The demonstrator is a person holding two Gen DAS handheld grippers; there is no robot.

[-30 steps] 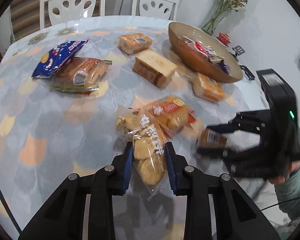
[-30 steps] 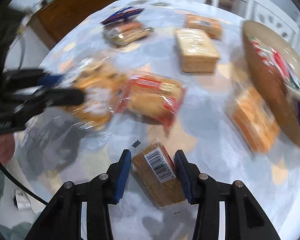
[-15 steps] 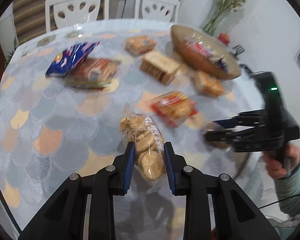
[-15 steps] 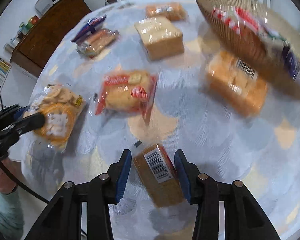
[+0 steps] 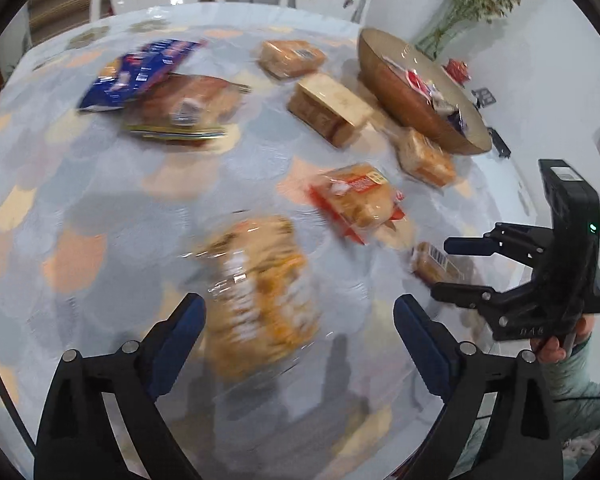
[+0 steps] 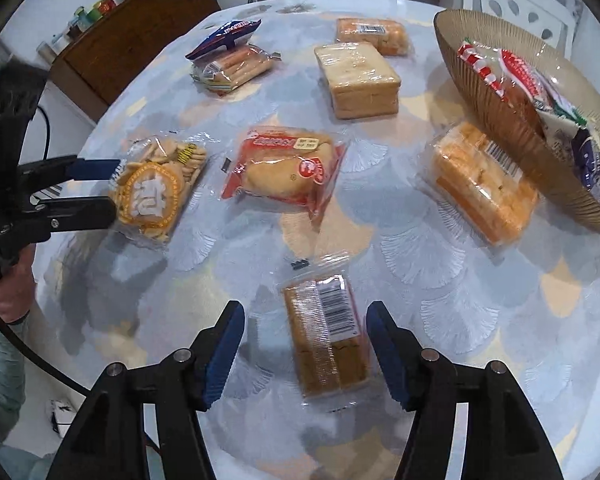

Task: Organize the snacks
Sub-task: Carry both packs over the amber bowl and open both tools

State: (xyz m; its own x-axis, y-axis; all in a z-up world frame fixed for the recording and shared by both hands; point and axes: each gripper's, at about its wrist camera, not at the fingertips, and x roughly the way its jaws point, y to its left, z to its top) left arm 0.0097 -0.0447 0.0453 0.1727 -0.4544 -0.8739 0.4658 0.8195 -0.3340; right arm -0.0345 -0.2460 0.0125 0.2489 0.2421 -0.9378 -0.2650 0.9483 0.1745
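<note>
My left gripper fingers wide apart around the biscuit bag, my right gripper fingers spread around the barcoded cake pack, both on the counter.

Round patterned table strewn with wrapped snack packs, a cracker bag, a ribbed bowl.

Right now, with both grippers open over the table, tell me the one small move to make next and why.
Probably close the right gripper on the barcoded cake pack: it lies flat between the open fingers, apart from the other snacks, and the snack bowl is on that side. The left gripper is also open, around the cracker bag.
</note>
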